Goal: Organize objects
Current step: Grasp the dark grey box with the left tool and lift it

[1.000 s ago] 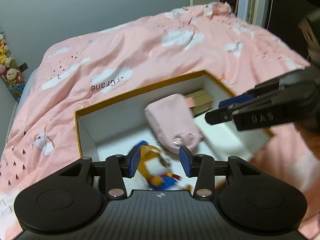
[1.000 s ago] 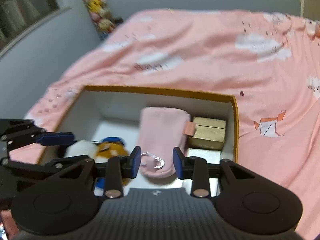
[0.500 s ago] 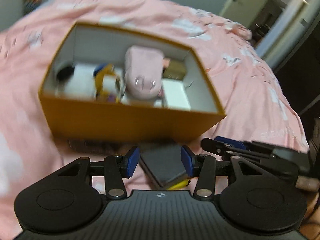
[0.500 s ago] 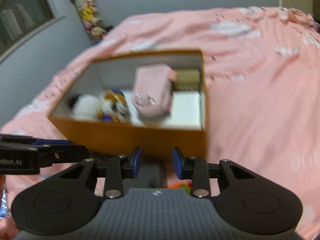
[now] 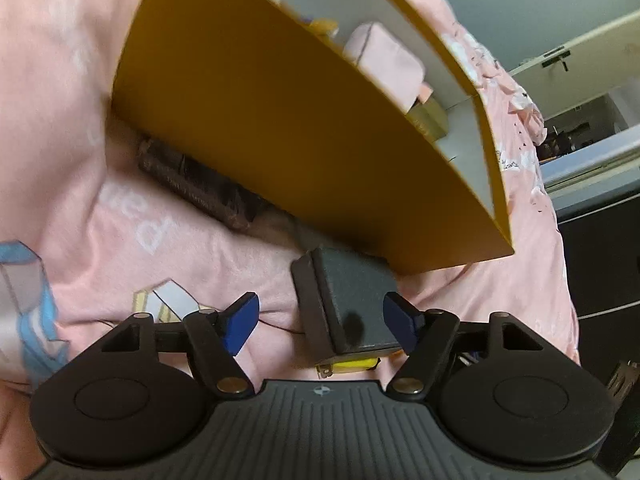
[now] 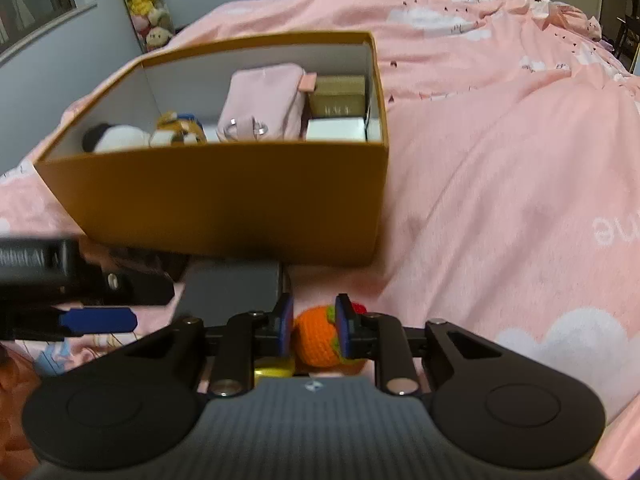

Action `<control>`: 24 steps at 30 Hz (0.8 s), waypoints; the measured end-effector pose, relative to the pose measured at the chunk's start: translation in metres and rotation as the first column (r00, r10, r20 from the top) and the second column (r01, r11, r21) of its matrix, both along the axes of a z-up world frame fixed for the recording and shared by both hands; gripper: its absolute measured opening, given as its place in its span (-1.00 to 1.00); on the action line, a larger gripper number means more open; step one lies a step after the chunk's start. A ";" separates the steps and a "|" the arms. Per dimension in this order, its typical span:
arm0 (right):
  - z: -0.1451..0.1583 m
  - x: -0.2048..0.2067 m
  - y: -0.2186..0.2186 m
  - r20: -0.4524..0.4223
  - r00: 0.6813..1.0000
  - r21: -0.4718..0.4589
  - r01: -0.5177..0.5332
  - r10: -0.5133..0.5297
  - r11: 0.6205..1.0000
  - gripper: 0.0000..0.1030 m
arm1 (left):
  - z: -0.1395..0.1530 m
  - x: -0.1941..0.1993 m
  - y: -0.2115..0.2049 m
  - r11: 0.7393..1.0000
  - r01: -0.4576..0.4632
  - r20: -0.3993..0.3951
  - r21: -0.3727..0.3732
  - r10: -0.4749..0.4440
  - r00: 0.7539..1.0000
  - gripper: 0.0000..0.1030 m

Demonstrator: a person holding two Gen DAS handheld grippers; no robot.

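An orange cardboard box stands on the pink bedspread, holding a pink pouch, plush toys and small cartons. In front of it lies a black box. My left gripper straddles that black box; its jaws are opening and the pads stand clear of it. One of its fingers shows in the right wrist view. My right gripper is closing on an orange crocheted fruit, with both pads against it.
A dark packet lies partly under the box's front edge. A yellow item sits just behind the black box. Plush toys hang on the grey wall at the far left. A doorway is to the right.
Both grippers left the space over the box and dropped to the bedspread in front of it. The left rolled and opened around the black box. The right narrowed onto the orange fruit.
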State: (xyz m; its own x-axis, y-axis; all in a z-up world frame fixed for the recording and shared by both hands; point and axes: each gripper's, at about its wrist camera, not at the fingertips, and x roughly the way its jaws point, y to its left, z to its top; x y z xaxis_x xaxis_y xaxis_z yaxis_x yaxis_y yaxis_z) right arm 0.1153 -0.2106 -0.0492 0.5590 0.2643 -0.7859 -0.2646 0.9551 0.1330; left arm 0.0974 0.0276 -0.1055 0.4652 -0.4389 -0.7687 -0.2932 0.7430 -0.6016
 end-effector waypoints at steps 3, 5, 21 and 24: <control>-0.003 0.001 0.001 -0.007 1.000 0.001 -0.004 0.004 1.000 -0.55 | -0.015 0.005 -0.002 0.995 -0.012 -0.047 -0.101 0.007 0.999 0.62; -0.004 0.000 0.002 -0.003 1.000 -0.003 -0.010 0.010 1.000 -0.55 | -0.023 0.007 -0.006 0.989 -0.022 -0.067 -0.143 0.012 0.998 0.62; -0.001 -0.005 0.011 0.018 0.997 0.001 -0.074 0.074 0.997 -0.53 | 0.009 -0.012 -0.012 0.999 -0.024 0.035 -0.039 0.026 0.999 -0.13; 0.004 -0.007 0.016 0.022 0.995 0.015 -0.100 0.100 0.995 -0.53 | 0.024 -0.023 -0.011 0.999 -0.025 0.076 0.030 0.022 0.997 -0.21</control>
